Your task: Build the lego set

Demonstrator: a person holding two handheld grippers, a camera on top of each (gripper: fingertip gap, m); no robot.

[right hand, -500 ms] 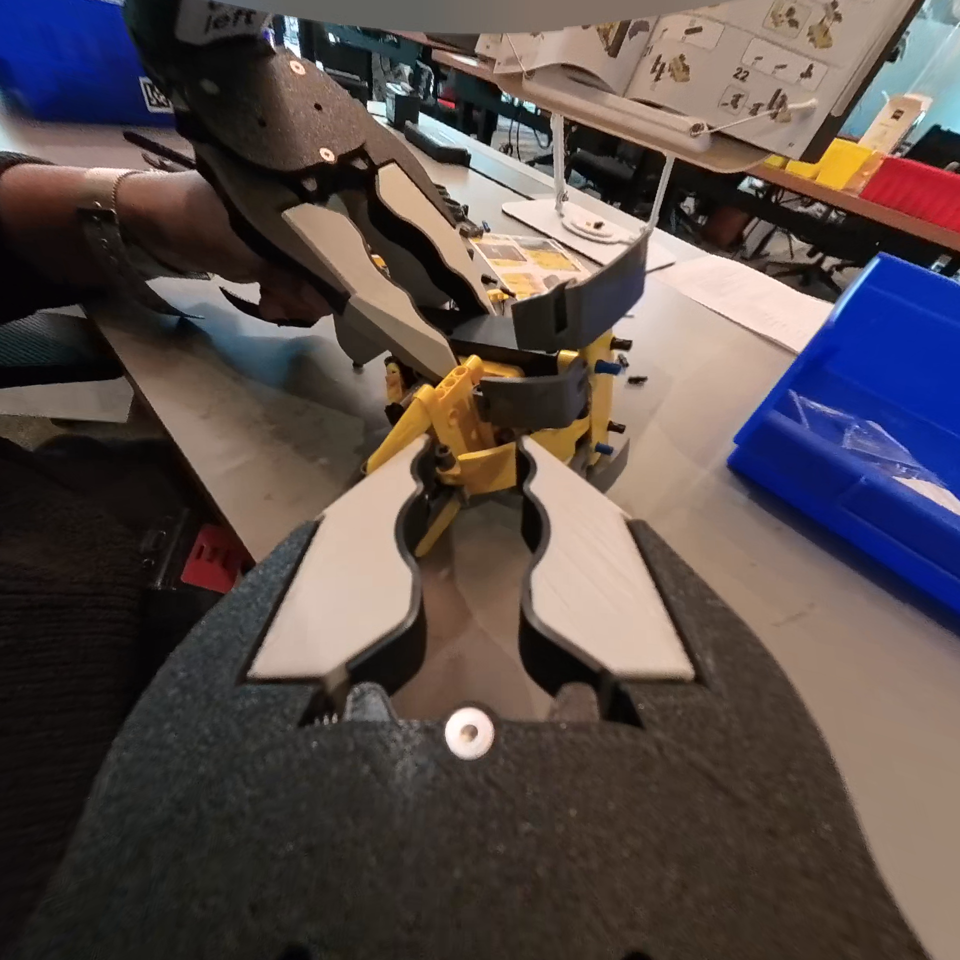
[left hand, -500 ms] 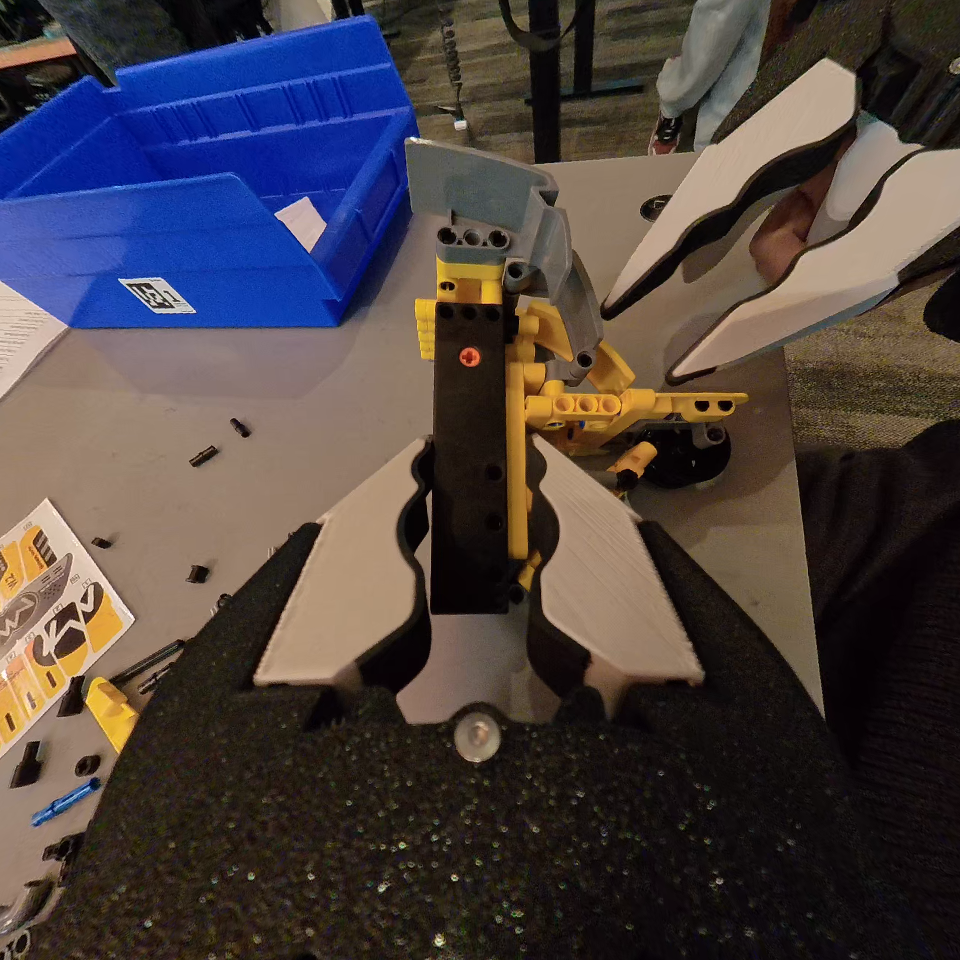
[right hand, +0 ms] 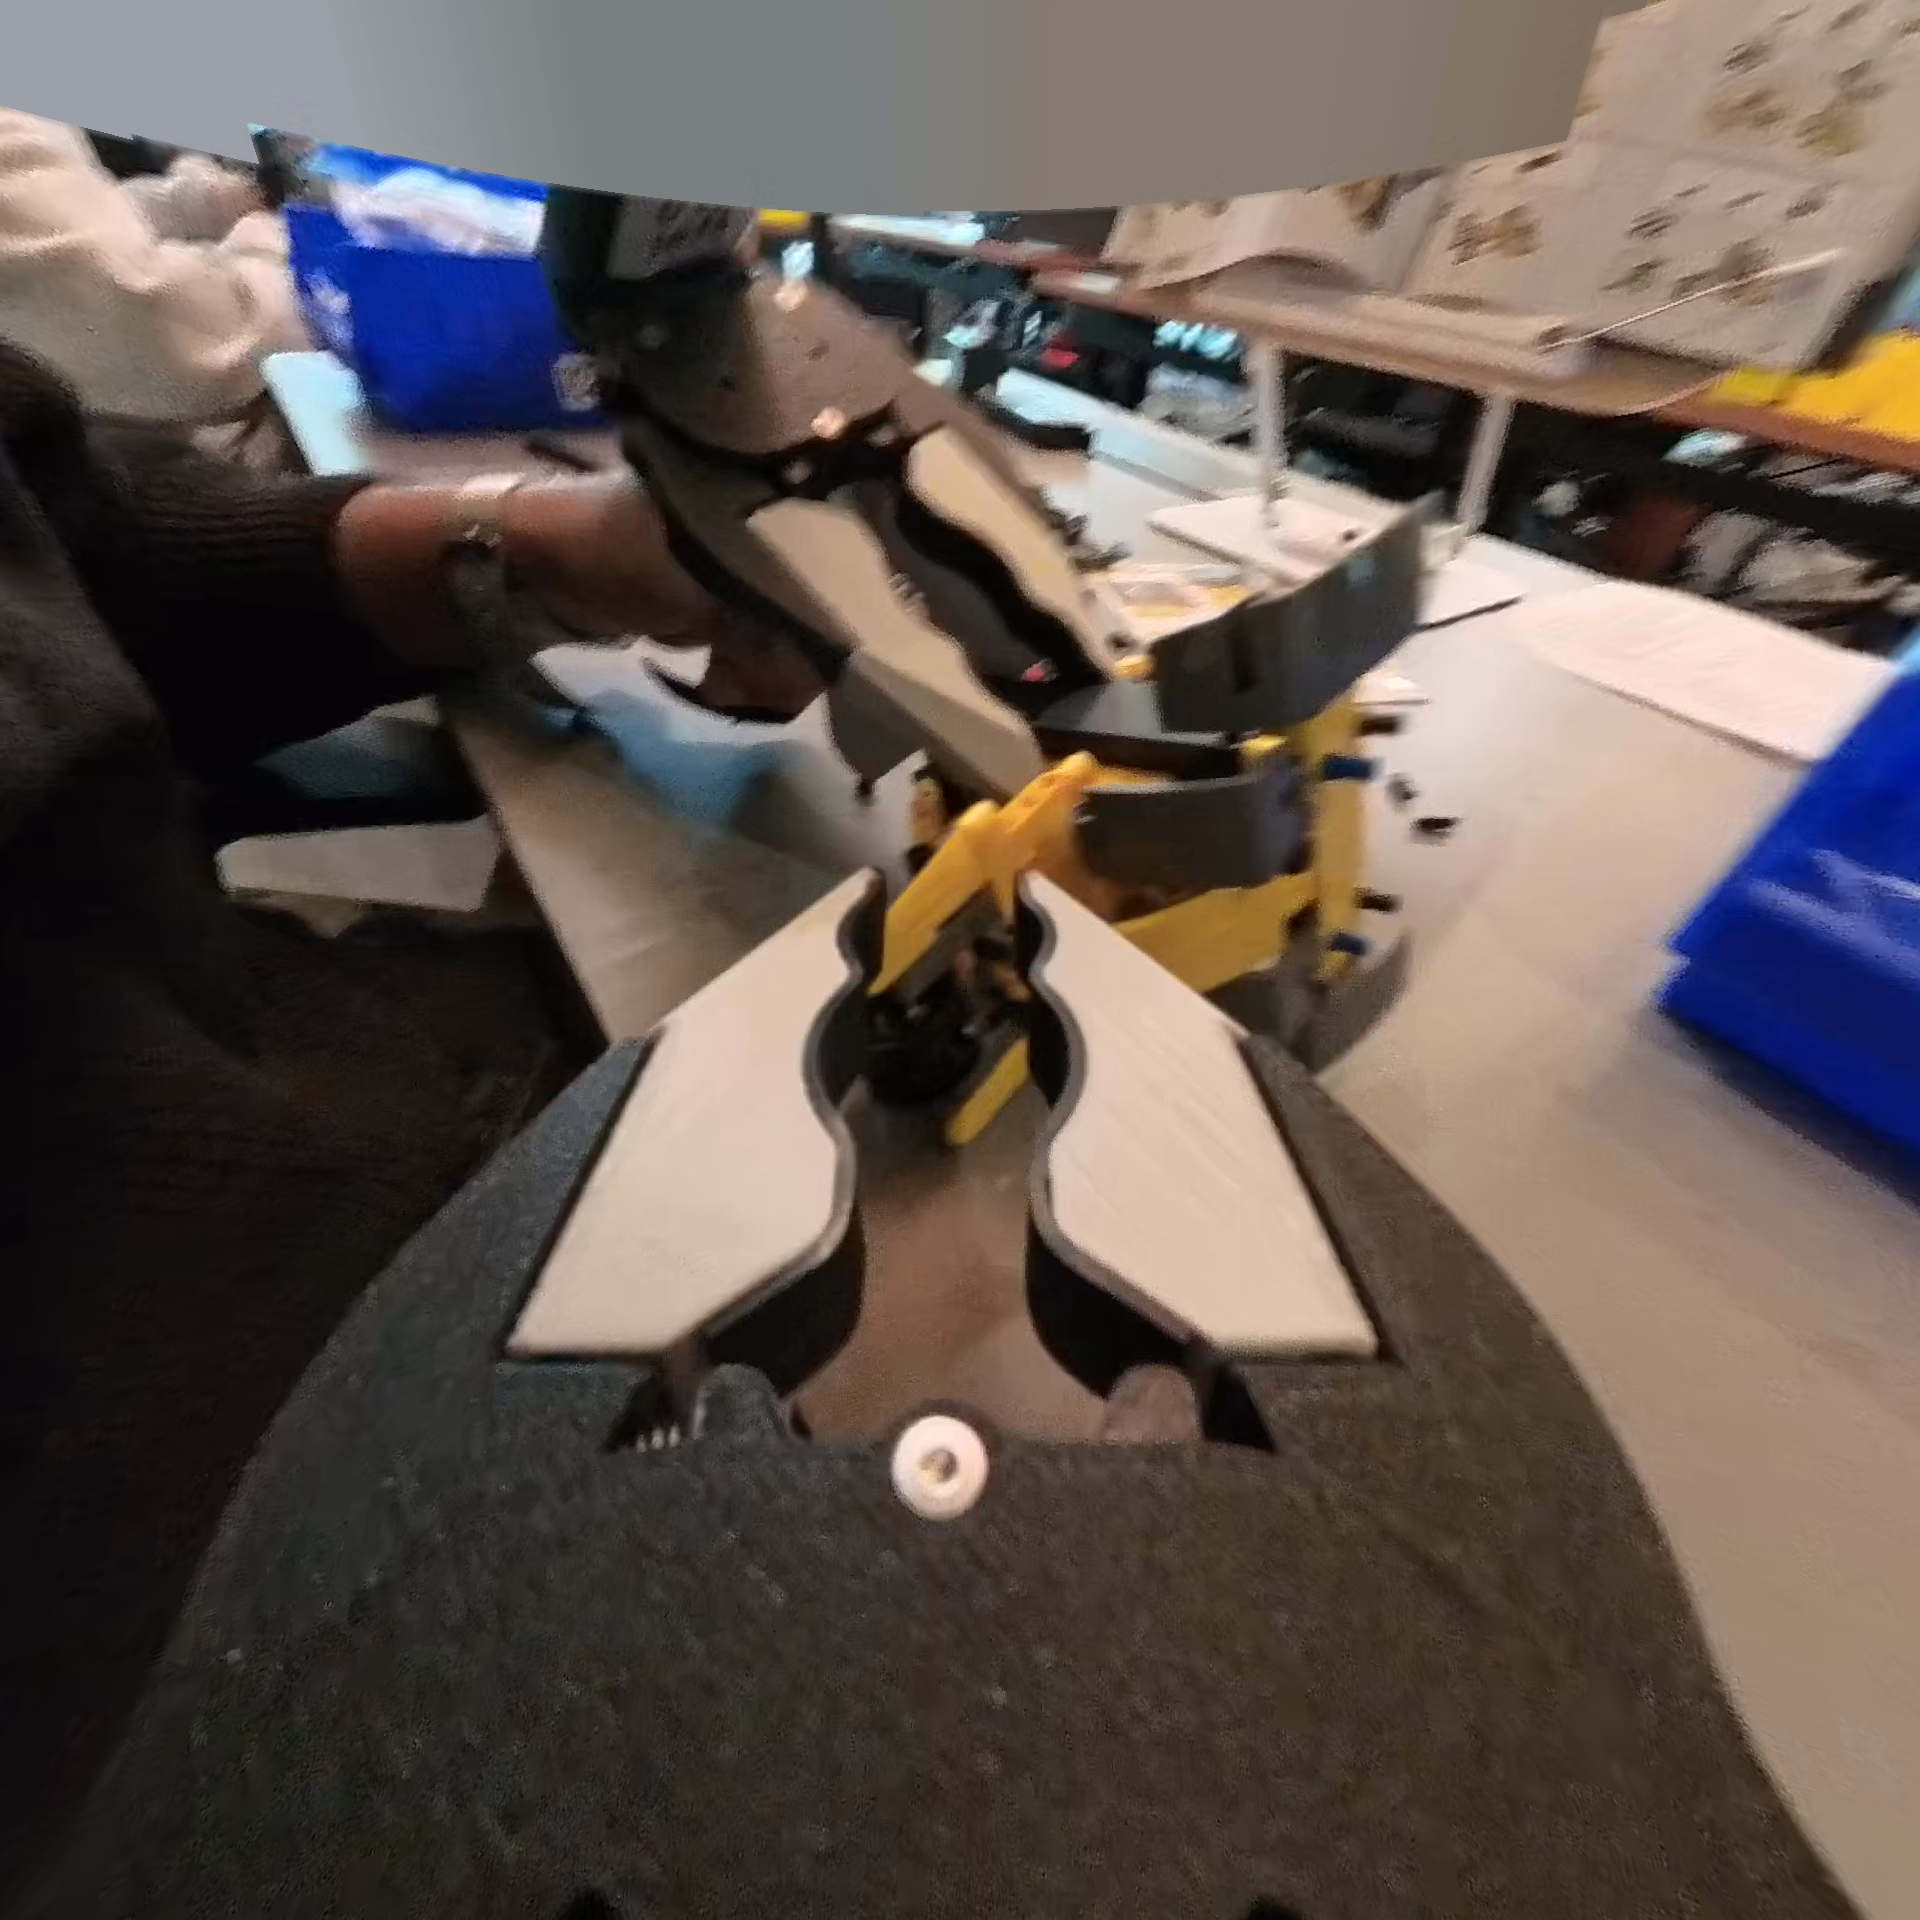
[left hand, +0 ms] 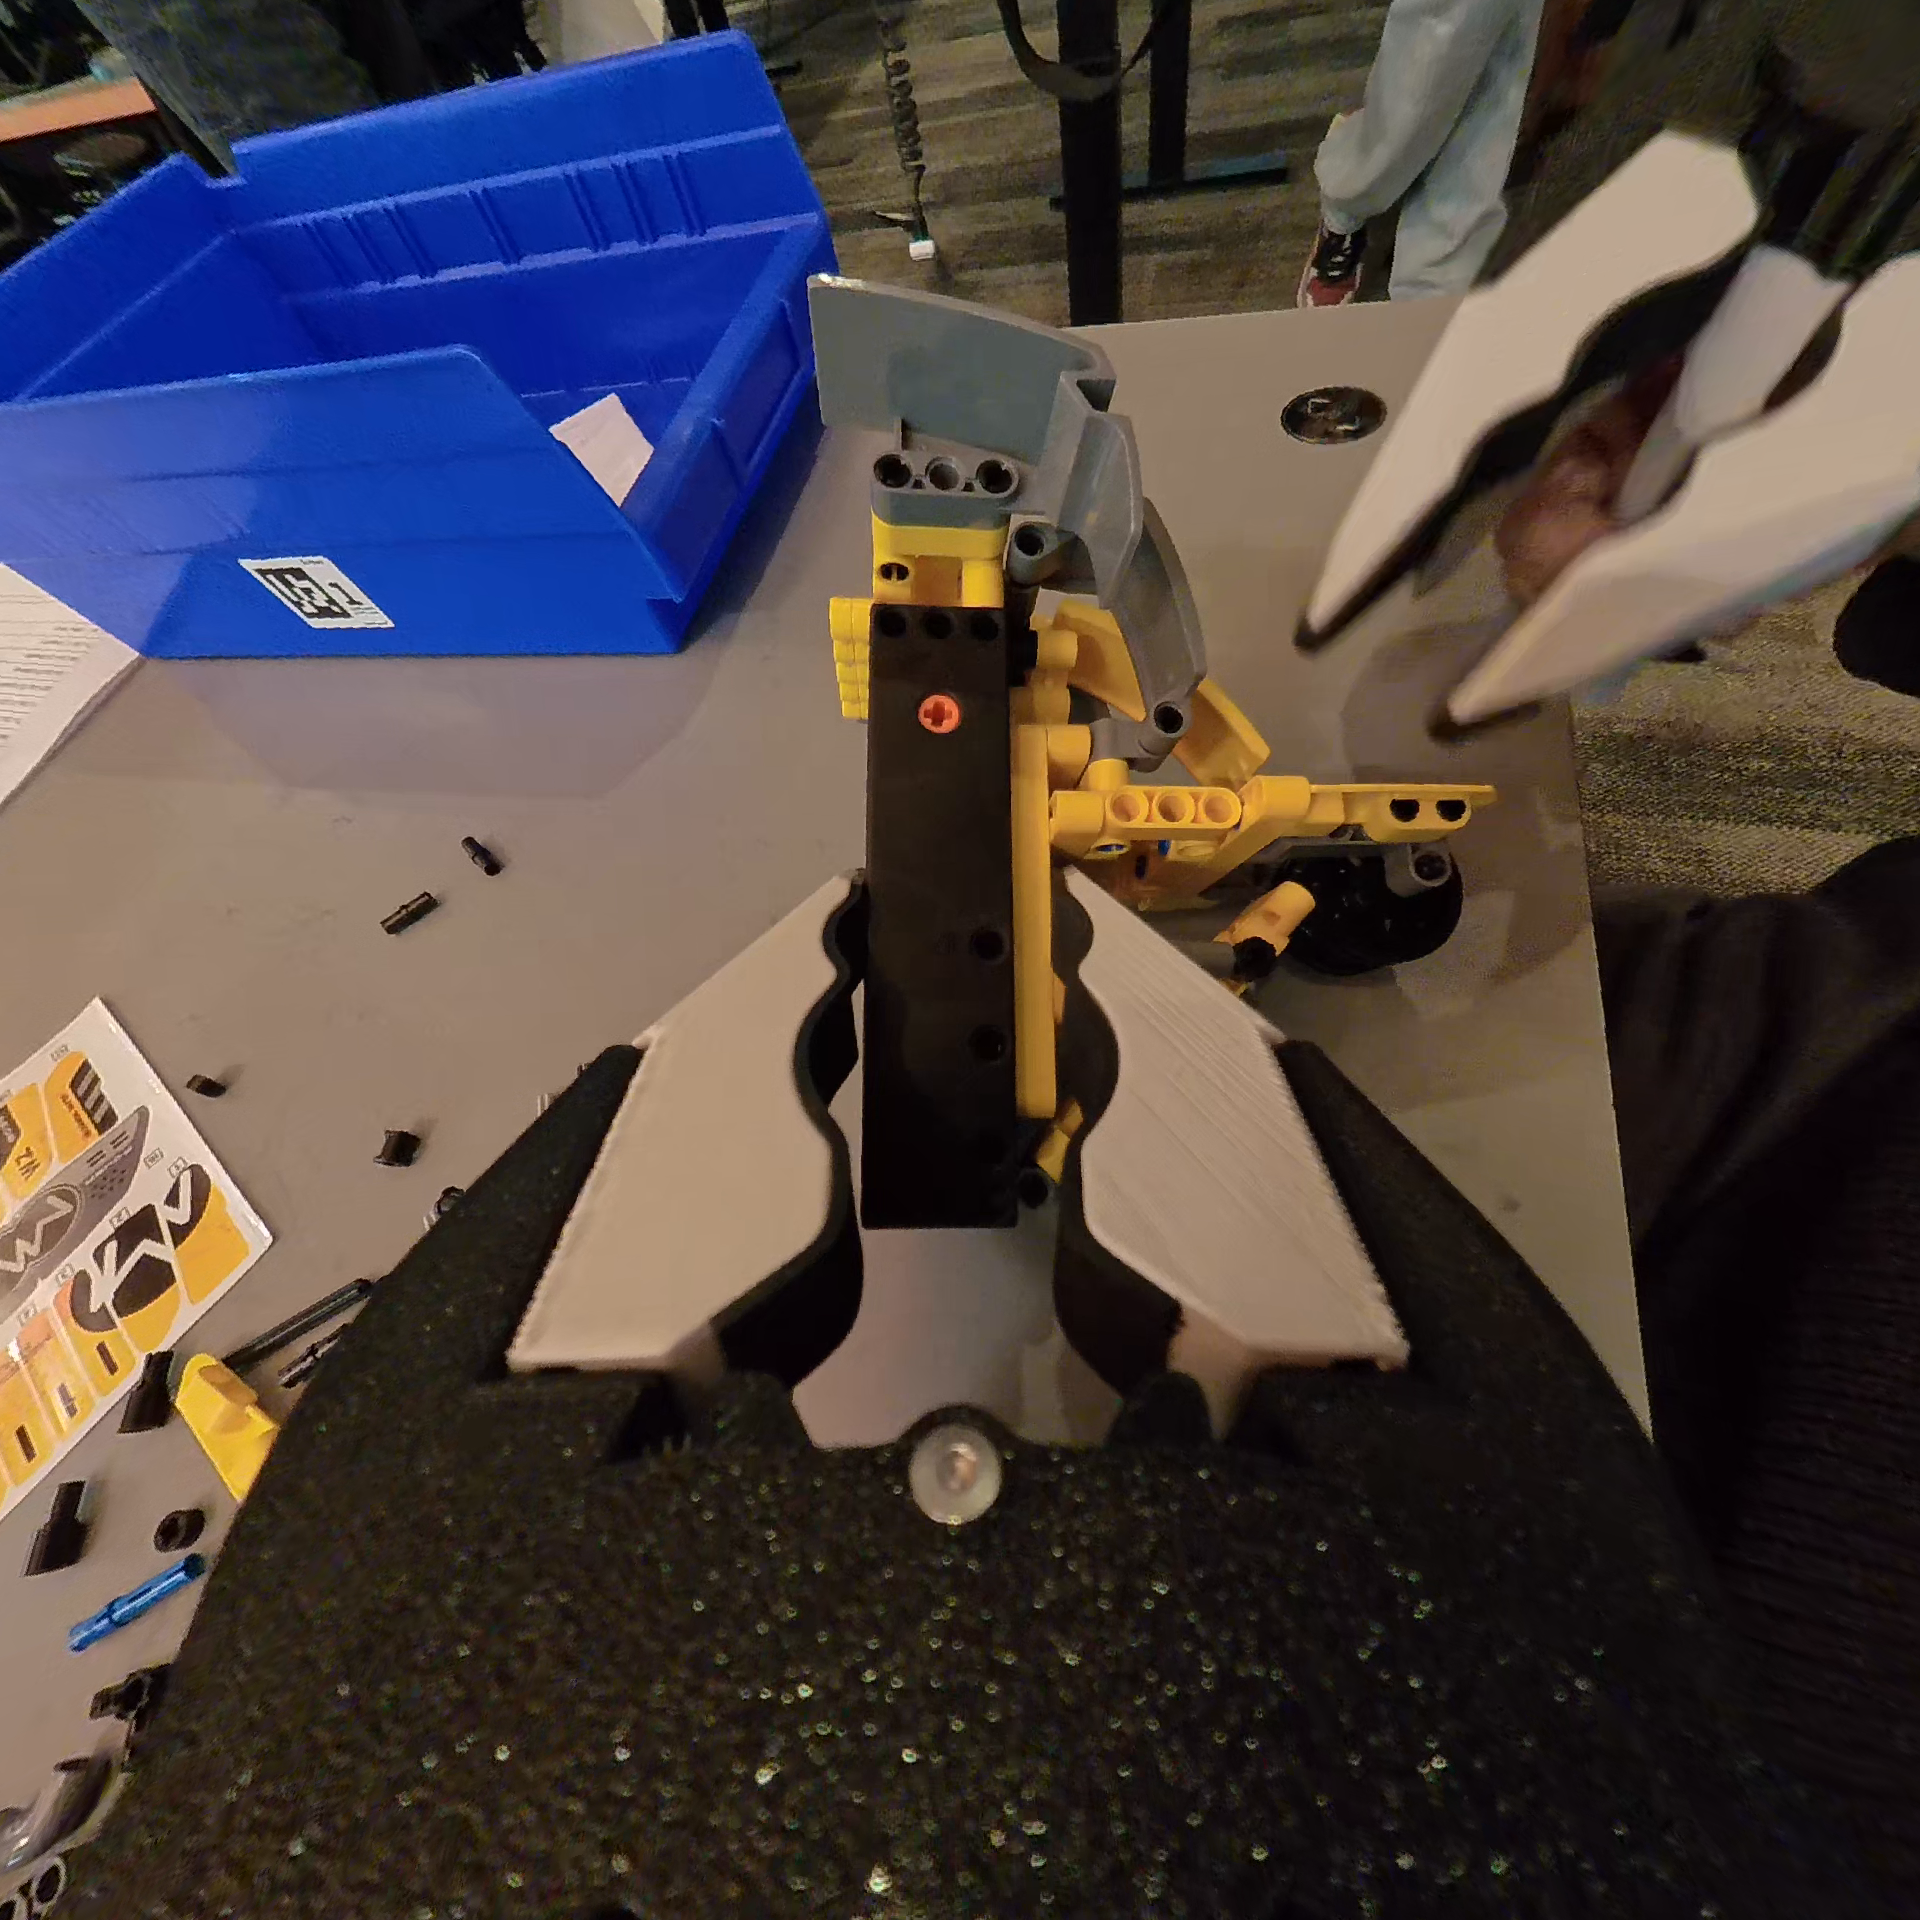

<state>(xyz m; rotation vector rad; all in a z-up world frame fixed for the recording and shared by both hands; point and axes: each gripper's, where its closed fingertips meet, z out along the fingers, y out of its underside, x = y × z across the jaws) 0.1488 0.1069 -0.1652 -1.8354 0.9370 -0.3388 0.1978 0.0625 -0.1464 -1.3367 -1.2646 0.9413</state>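
The left gripper [left hand: 956, 904] angles down onto the yellow and black brick model [left hand: 1039, 790], its fingers clamped on the model's black beam [left hand: 940, 935]. The model stands on the grey table [left hand: 364, 790], just right of the blue bin [left hand: 416, 416]. The right gripper [right hand: 951, 894], low beside the model, has parted fingers gripping nothing.

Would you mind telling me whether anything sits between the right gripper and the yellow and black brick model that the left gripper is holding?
Nothing visible does. The right gripper, jaws open, points straight at the yellow and black brick model, and only bare grey table lies nearby. The left gripper grips the model's black beam from another side.
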